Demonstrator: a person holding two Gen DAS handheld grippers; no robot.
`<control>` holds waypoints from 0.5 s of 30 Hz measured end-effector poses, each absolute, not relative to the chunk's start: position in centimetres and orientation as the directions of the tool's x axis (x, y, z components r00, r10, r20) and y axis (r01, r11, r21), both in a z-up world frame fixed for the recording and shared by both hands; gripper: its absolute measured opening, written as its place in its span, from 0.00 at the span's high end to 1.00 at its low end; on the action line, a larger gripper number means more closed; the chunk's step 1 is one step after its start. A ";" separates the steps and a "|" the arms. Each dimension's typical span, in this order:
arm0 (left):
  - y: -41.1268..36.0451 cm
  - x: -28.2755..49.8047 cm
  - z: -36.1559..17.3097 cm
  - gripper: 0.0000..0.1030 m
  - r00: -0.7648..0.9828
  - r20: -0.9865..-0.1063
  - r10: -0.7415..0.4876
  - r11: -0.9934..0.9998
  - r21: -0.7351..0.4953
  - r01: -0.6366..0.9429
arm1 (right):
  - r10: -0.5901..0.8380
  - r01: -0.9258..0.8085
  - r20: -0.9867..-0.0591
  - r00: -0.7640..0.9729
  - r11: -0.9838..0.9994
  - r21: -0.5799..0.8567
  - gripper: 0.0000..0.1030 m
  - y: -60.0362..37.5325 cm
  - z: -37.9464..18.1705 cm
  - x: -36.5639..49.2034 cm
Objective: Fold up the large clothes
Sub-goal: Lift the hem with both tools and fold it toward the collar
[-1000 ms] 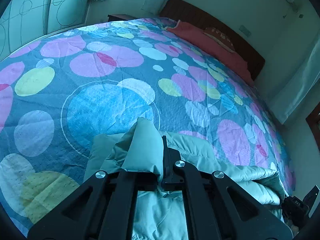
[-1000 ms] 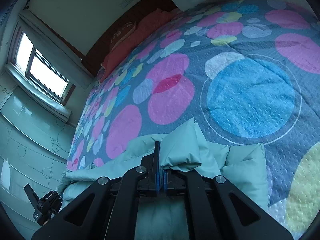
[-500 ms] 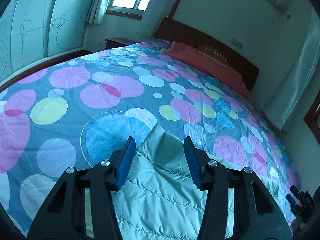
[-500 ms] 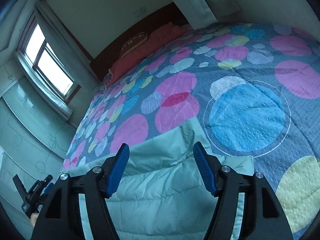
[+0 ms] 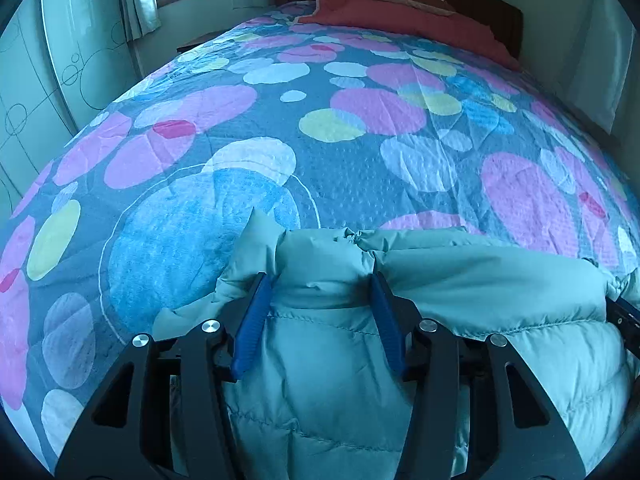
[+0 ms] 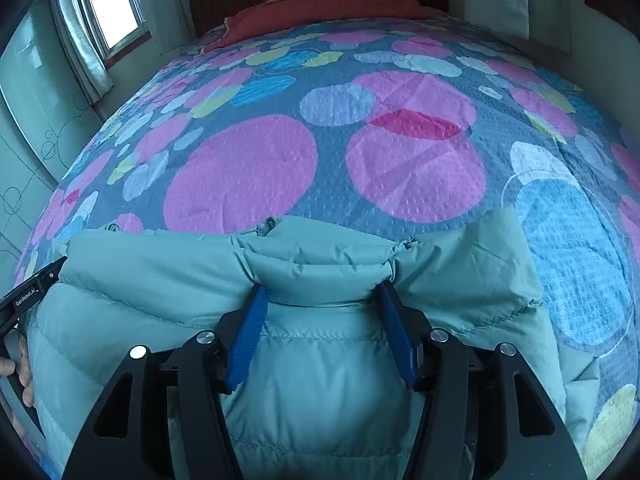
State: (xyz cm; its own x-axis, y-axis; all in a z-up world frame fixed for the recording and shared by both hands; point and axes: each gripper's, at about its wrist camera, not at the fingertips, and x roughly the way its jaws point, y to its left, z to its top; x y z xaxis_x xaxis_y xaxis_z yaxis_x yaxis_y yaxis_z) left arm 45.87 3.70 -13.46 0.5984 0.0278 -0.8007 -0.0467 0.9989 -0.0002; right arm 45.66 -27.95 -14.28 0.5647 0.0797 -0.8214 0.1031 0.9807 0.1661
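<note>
A pale green puffy jacket [image 5: 328, 360] lies at the near edge of the bed, its far edge rolled into a thick fold. My left gripper [image 5: 320, 280] straddles that fold, its blue pads [image 5: 252, 328] on either side and its tips tucked under the roll; the jaws stand apart. In the right wrist view the same jacket [image 6: 320, 360] fills the foreground. My right gripper [image 6: 322, 286] straddles the fold further along, and its jaws are closing with the fabric between them. The left gripper's black body [image 6: 28, 300] shows at that view's left edge.
The spotted blue, pink and yellow bedspread [image 5: 360, 160] stretches away beyond the jacket. A red blanket and pillow [image 5: 400, 20] lie by the dark headboard. A window [image 6: 108, 12] and wardrobe doors [image 5: 48, 80] stand on the left. A person's hand [image 6: 12, 372] holds the left gripper.
Both grippers let go of the pinched jacket corners, opened, and moved down onto the rolled far fold. The views also rolled to face the headboard squarely.
</note>
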 end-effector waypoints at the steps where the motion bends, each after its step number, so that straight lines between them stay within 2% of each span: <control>1: 3.5 46.0 -13.4 0.51 0.600 -0.799 0.038 0.999 0.013 -0.046 | 0.080 0.109 -0.822 0.564 0.979 0.170 0.45 -28.0 -14.4 45.7; 3: 3.3 45.5 -12.8 0.51 0.610 -0.791 0.050 0.999 0.029 -0.044 | 0.081 0.113 -0.823 0.563 0.978 0.173 0.45 -28.2 -14.0 45.6; 6: 3.4 43.6 -10.8 0.51 0.657 -0.753 -0.039 0.999 -0.054 -0.003 | 0.068 0.128 -0.810 0.583 0.976 0.174 0.45 -29.2 -12.8 44.3; 9: 2.9 41.4 -9.7 0.51 0.680 -0.724 -0.114 0.993 -0.096 0.064 | -0.014 0.183 -0.802 0.597 0.976 0.119 0.45 -31.0 -12.1 42.5; 12: 1.4 41.8 -11.8 0.51 0.627 -0.774 -0.080 0.996 -0.031 0.090 | -0.097 0.249 -0.823 0.560 0.967 0.055 0.45 -32.9 -13.7 42.0; 15: 1.1 42.8 -13.5 0.49 0.595 -0.800 -0.078 0.996 -0.032 0.087 | -0.064 0.265 -0.824 0.562 0.958 0.107 0.44 -34.1 -15.0 42.1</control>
State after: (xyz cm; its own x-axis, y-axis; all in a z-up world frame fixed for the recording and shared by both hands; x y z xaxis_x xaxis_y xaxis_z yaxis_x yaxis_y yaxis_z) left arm 42.83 1.10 -13.47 0.5949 -0.0777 -0.8000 0.0871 0.9957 -0.0319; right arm 42.11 -34.05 -15.01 0.5625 -0.0635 -0.8244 0.2645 0.9585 0.1066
